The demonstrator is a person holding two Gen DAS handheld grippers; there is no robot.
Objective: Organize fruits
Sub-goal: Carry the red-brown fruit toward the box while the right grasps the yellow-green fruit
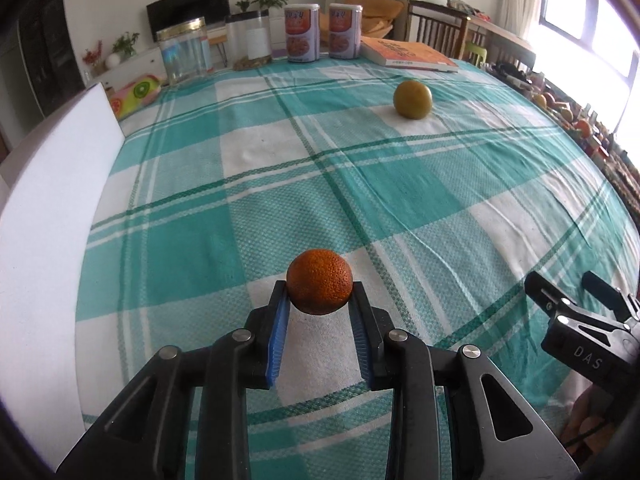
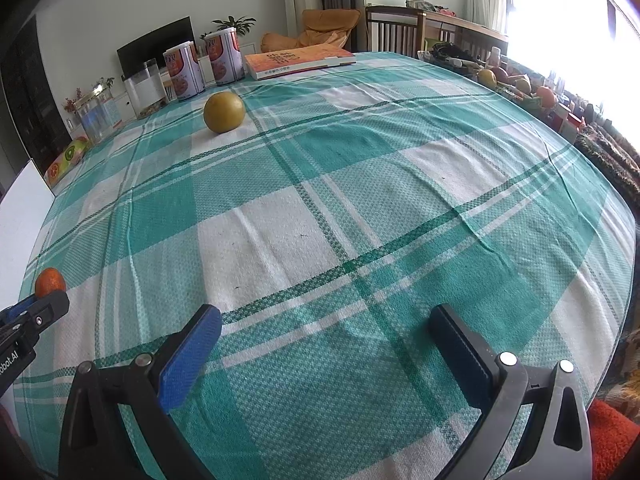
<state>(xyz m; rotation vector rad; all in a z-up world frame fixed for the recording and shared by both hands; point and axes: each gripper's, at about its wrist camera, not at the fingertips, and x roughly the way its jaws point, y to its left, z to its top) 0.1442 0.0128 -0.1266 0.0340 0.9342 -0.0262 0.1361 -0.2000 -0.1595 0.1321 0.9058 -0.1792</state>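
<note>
Clamped in the left claw (image 1: 319,294) is an orange (image 1: 319,282), pinched at its sides between the blue pads (image 1: 280,332) and held just above the checked cloth (image 1: 280,168) of the tabletop. The fruit is nearly round, so no long axis can be told; its pitted skin faces the camera, and no stem end can be made out. In the right wrist view the orange (image 2: 49,281) is seen at the near left edge of the tabletop. The right claw (image 2: 325,332) is spread wide with nothing between its fingers, hovering over the cloth. A green fruit (image 1: 412,100) is seen resting on the cloth, well apart from the orange, near a book (image 1: 408,54) and two cans (image 1: 322,32) at the far edge.
</note>
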